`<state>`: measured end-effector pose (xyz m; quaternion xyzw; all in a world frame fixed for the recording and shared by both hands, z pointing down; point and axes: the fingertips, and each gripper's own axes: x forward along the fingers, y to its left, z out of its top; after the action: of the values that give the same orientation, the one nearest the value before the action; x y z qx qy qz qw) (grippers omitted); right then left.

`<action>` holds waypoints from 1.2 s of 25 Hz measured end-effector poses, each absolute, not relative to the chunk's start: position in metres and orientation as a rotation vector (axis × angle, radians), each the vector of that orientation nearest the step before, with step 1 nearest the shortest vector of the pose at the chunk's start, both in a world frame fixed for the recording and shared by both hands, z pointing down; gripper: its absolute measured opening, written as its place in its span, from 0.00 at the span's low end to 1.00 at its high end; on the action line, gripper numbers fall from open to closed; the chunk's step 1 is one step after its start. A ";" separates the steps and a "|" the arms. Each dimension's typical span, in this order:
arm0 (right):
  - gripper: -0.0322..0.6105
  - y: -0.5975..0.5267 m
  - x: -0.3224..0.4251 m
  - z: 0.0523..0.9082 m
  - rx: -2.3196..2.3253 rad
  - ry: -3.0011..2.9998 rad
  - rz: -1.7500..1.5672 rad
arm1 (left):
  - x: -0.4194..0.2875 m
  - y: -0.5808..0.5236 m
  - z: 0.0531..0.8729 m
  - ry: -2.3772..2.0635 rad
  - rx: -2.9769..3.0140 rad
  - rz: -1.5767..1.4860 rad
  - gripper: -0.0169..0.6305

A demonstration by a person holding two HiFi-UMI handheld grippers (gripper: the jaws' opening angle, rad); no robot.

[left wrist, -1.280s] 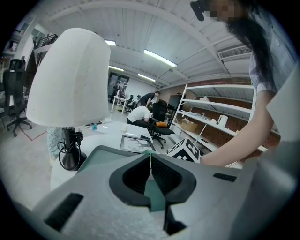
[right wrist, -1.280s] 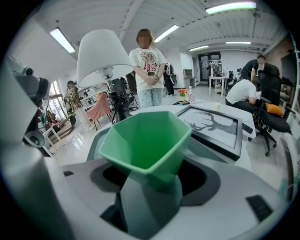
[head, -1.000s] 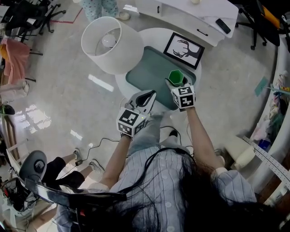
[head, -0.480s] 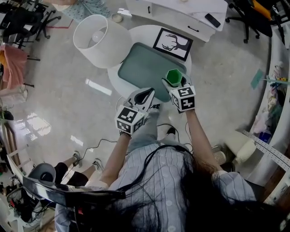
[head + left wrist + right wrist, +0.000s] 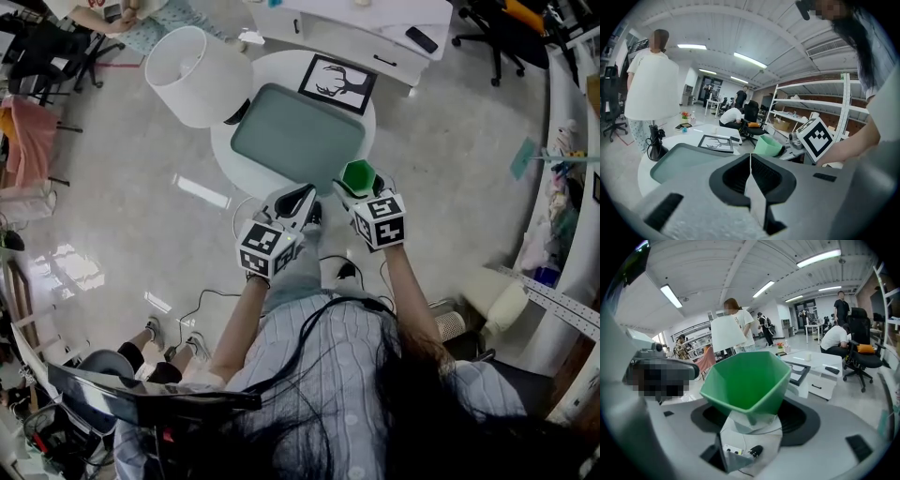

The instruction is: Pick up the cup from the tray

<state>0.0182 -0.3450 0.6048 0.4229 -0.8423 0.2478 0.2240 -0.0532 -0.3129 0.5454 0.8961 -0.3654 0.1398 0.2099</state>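
Observation:
A green faceted cup [image 5: 357,176] sits between the jaws of my right gripper [image 5: 354,184], which is shut on it. The cup [image 5: 747,380] fills the right gripper view, mouth open and upright. It hangs off the near right corner of the grey-green tray [image 5: 296,139], over the floor. The tray lies bare on a round white table [image 5: 358,120]. My left gripper [image 5: 292,201] is shut with nothing in it, just near of the table edge. In the left gripper view the closed jaws meet at the centre, with the cup [image 5: 767,146] and tray [image 5: 679,161] beyond.
A white lampshade [image 5: 195,75] stands at the table's left edge. A framed deer picture [image 5: 337,82] lies behind the tray. A white cabinet [image 5: 366,28] with a phone on it is further back. Cables trail on the floor below the grippers. People stand and sit in the background.
The right gripper has drawn the cup back off the tray toward me. The left gripper came back with it. The table now sits farther up the head view.

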 end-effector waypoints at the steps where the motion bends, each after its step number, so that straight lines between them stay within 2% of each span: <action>1: 0.56 -0.337 0.021 0.603 1.161 -2.327 0.684 | -0.050 -0.309 0.544 -1.021 2.496 0.390 0.05; 24: 0.56 -0.153 0.093 0.583 1.050 -2.364 0.662 | 0.049 -0.152 0.528 -1.052 2.543 0.370 0.05; 30: 0.56 -0.137 0.088 0.589 1.054 -2.359 0.710 | 0.039 -0.139 0.527 -1.058 2.536 0.431 0.05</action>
<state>0.0875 -0.1374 0.5894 0.3829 -0.8571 0.2579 0.2288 0.0387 -0.1387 0.5272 0.8970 -0.3743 0.1524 0.1789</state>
